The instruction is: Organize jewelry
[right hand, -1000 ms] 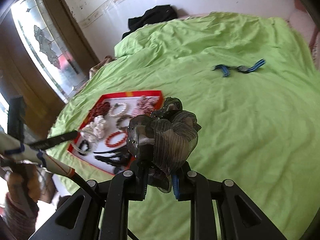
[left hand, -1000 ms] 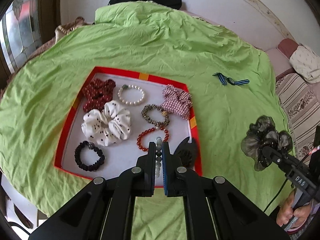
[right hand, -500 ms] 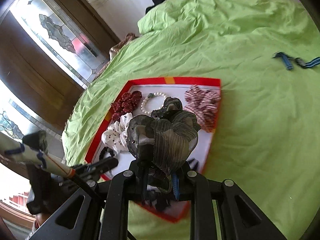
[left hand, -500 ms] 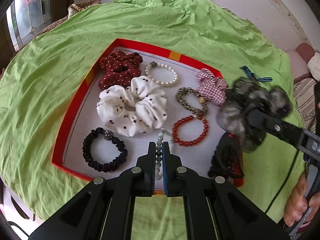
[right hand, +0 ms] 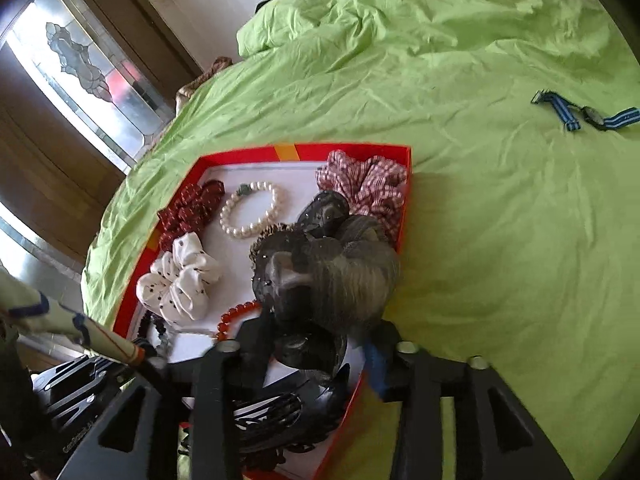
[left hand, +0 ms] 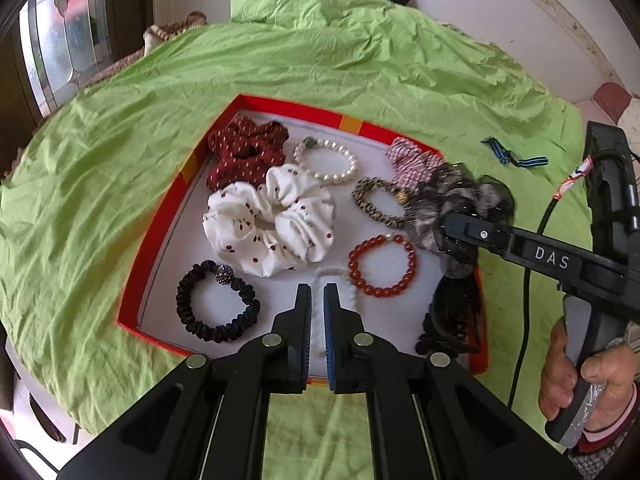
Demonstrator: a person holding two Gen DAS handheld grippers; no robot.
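Note:
A red-rimmed tray (left hand: pixel 160 216) with a white floor lies on the green bedsheet and holds scrunchies and bracelets. My left gripper (left hand: pixel 317 304) hangs over the tray's near edge, its fingers slightly apart, with a pale bead bracelet (left hand: pixel 340 276) lying under and past the tips. My right gripper (right hand: pixel 316 344) stands open around a grey sheer scrunchie (right hand: pixel 332 268) over the tray's right side; the scrunchie (left hand: pixel 460 208) also shows in the left wrist view. A blue striped band (right hand: pixel 584 114) lies apart on the sheet.
In the tray are a white dotted scrunchie (left hand: pixel 272 224), a maroon scrunchie (left hand: pixel 244 152), a pearl bracelet (left hand: pixel 328 160), a leopard tie (left hand: pixel 380 200), a red bead bracelet (left hand: pixel 380 264), a black coil tie (left hand: pixel 216 304), a checked scrunchie (right hand: pixel 364 184) and a black clip (left hand: pixel 452 320).
My right gripper carried the grey scrunchie over the tray's right side and its fingers have spread apart. My left gripper's fingers have parted slightly and the pale bracelet now lies on the tray floor.

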